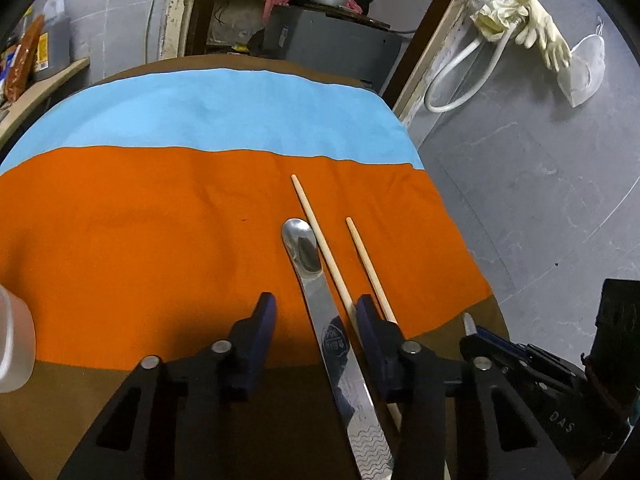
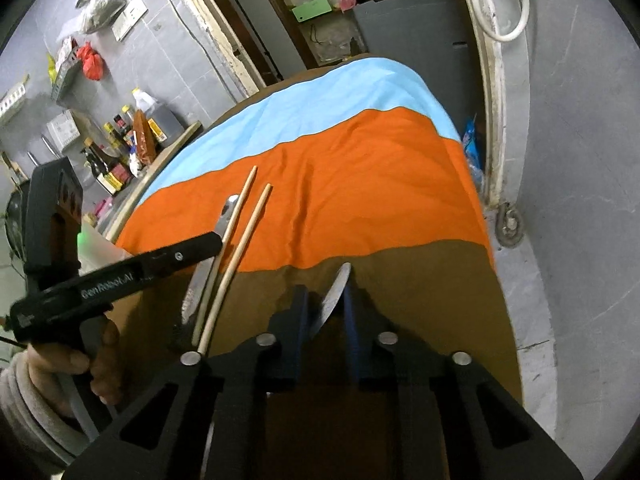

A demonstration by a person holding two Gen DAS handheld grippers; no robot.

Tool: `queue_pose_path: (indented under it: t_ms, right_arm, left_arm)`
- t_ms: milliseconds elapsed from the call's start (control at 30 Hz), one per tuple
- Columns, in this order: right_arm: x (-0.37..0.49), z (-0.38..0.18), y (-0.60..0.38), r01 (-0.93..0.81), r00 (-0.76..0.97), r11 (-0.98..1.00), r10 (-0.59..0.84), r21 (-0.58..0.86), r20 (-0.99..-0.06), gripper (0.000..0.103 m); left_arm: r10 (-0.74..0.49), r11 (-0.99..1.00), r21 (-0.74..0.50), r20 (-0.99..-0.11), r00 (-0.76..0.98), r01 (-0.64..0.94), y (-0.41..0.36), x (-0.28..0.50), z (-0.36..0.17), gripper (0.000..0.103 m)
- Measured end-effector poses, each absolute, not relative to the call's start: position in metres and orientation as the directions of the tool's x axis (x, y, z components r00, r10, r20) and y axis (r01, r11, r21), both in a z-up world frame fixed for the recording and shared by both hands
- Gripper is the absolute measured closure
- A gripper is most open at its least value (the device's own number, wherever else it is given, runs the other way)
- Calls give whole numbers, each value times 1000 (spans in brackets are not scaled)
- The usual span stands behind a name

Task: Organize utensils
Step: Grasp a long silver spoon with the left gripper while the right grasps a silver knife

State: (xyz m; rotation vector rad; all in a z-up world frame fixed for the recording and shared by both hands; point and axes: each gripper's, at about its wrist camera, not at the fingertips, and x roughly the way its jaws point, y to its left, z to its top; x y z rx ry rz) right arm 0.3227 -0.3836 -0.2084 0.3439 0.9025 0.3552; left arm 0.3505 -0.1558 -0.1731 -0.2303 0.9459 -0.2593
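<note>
Spoon between half-open left tool, untouched, right tool clamped on knife

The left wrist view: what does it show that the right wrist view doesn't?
Only the left wrist view shows the spoon's bowl in full and rubber gloves on the wall. Only the right wrist view shows sauce bottles and the knife between the right tongs. Both show the chopsticks and striped cloth.

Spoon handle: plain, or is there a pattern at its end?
Wavy engraved lines at the spoon handle's near end; clearest in the left wrist view.
</note>
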Motion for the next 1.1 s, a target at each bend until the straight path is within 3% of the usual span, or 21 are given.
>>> queue_pose_path:
  t_ms: [267,533,1100]
  right_arm:
    - [331,-212,-380,-165,562,870,470,464,-681,93]
    - [332,-214,-382,-164,561,867,475,471,-678,93]
    - [332,-215,-382,-164,560,869,472,468,-681,93]
  left_arm:
    - [-336,940,-316,-782,525,130,-166,363,-174,78]
    - [-350,932,-346,-781,517,108,-170,360,-172,94]
    - [-401,896,-439,-745,533,61,-147,343,-175,97]
